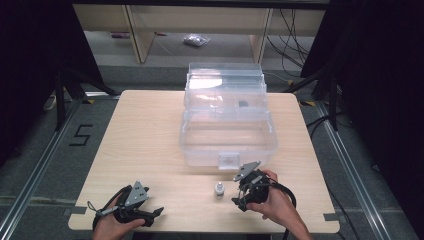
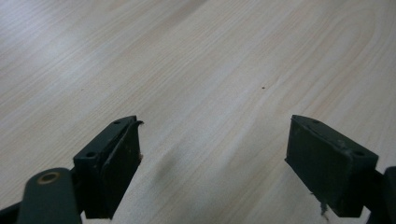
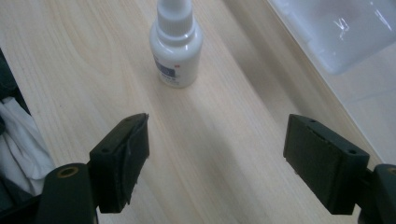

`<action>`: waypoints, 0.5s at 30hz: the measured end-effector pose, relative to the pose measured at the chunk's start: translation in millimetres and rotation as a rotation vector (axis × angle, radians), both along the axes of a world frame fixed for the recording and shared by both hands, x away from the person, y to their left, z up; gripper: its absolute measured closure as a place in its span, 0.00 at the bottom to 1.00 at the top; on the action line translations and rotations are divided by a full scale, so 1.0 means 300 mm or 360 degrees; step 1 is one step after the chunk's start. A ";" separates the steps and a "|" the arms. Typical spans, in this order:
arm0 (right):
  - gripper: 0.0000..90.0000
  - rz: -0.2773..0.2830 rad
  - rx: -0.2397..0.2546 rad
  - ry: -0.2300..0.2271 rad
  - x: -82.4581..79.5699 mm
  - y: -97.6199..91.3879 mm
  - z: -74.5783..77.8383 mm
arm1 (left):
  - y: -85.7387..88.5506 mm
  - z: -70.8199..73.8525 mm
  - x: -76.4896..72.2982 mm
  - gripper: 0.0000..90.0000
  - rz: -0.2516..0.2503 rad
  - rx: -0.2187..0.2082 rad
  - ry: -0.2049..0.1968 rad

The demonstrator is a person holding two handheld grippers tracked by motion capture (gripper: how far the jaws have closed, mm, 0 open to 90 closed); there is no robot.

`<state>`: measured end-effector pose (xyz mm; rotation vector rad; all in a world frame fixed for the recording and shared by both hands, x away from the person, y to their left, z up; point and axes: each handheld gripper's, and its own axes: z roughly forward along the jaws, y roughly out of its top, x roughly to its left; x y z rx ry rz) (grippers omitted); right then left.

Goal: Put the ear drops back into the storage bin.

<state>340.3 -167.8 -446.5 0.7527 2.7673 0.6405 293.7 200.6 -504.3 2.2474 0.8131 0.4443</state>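
Pale wood tabletop [image 1: 150,135] bears a small upright bottle [image 1: 219,190] near the clear box [image 1: 227,132]; the right gripper [image 1: 239,197], jaws spread, could topple it if it closes off-centre.

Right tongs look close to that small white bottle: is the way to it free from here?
Probably yes. The right tongs stand open and aimed at the small white bottle, with bare table between them; the clear plastic box sits off to one side.
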 end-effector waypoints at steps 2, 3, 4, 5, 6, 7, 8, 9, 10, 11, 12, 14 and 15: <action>0.26 0.0020 -0.0015 -0.0001 0.004 0.013 0.004 | 0.000 -0.001 0.001 0.19 -0.0002 0.0003 0.0000; 0.26 0.0039 -0.0016 -0.0001 0.007 0.021 0.004 | 0.000 0.000 0.001 0.19 -0.0002 0.0004 0.0001; 0.27 0.0030 -0.0025 0.0014 0.005 0.029 0.005 | 0.001 0.000 0.001 0.19 -0.0001 0.0002 0.0001; 0.27 0.0045 -0.0036 0.0007 0.010 0.035 0.006 | 0.001 0.000 0.000 0.19 0.0003 -0.0001 0.0001; 0.28 0.0082 -0.0036 0.0012 0.014 0.041 0.005 | 0.000 -0.001 0.000 0.19 0.0010 -0.0011 0.0000; 0.28 0.0078 -0.0040 0.0014 0.014 0.049 0.005 | 0.000 -0.001 0.000 0.19 0.0008 -0.0009 0.0000; 0.28 0.0080 -0.0048 0.0015 0.015 0.054 0.004 | 0.001 -0.001 0.001 0.19 -0.0001 0.0002 0.0001; 0.28 0.0098 -0.0054 0.0011 0.019 0.062 0.002 | 0.001 -0.001 0.001 0.19 0.0000 0.0001 0.0001; 0.29 0.0100 -0.0062 0.0013 0.021 0.070 0.001 | 0.001 0.000 0.000 0.19 0.0002 -0.0001 0.0003; 0.29 0.0103 -0.0068 0.0018 0.021 0.074 0.002 | 0.001 0.000 0.000 0.19 0.0004 -0.0002 0.0001; 0.30 0.0109 -0.0071 0.0025 0.023 0.080 0.002 | 0.000 -0.001 0.000 0.19 0.0011 -0.0013 0.0000; 0.30 0.0116 -0.0085 0.0028 0.024 0.090 0.004 | 0.000 -0.001 0.000 0.19 0.0011 -0.0012 0.0000; 0.31 0.0146 -0.0085 0.0022 0.030 0.096 0.005 | 0.000 -0.001 0.000 0.19 0.0011 -0.0012 0.0000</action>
